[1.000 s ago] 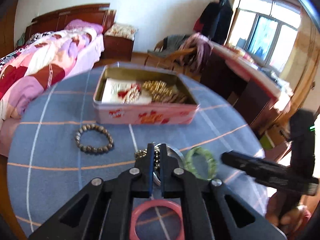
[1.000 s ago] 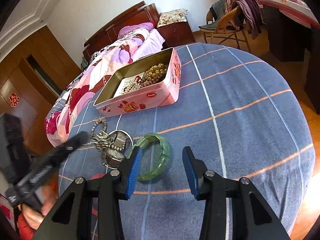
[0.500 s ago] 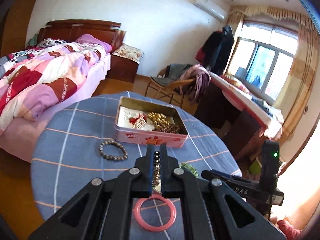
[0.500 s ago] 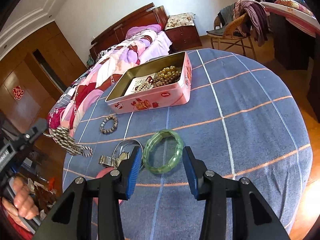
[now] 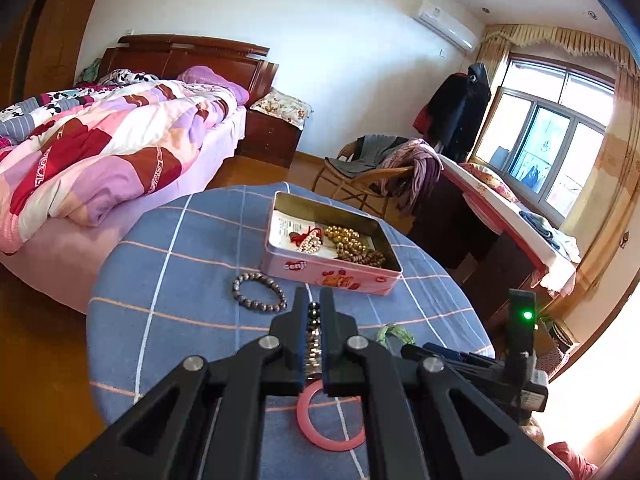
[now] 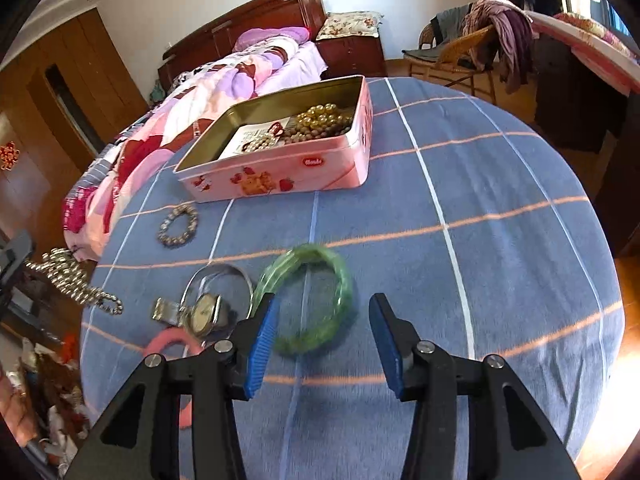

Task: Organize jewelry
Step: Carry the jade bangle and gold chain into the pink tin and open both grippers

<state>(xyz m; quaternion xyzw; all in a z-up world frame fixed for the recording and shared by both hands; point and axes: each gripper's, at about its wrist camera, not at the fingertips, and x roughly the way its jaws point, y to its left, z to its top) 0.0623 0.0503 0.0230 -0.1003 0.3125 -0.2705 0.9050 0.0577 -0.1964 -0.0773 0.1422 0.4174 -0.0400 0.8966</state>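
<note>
A pink tin box (image 5: pixel 332 276) (image 6: pixel 280 178) sits open on the blue round table, with gold and brown beads inside. My left gripper (image 5: pixel 314 312) is shut on a silver bead chain (image 5: pixel 314 344), held high above the table; the chain hangs at the far left of the right wrist view (image 6: pixel 72 280). My right gripper (image 6: pixel 320 320) is open, low over a green bangle (image 6: pixel 308 300) lying between its fingers. A brown bead bracelet (image 5: pixel 258 292) (image 6: pixel 178 225), a pink ring (image 5: pixel 330 420) (image 6: pixel 168 344) and a wristwatch (image 6: pixel 204 314) lie on the cloth.
The table (image 6: pixel 480 220) has a blue checked cloth and falls away on all sides. A bed (image 5: pixel 100 152) stands to the left, a chair with clothes (image 5: pixel 384 168) and a desk (image 5: pixel 500 216) behind. A thin silver hoop (image 6: pixel 220 280) lies by the watch.
My left gripper has lifted the bead chain up off the table and away to the left. My right gripper has moved forward and down around the green bangle.
</note>
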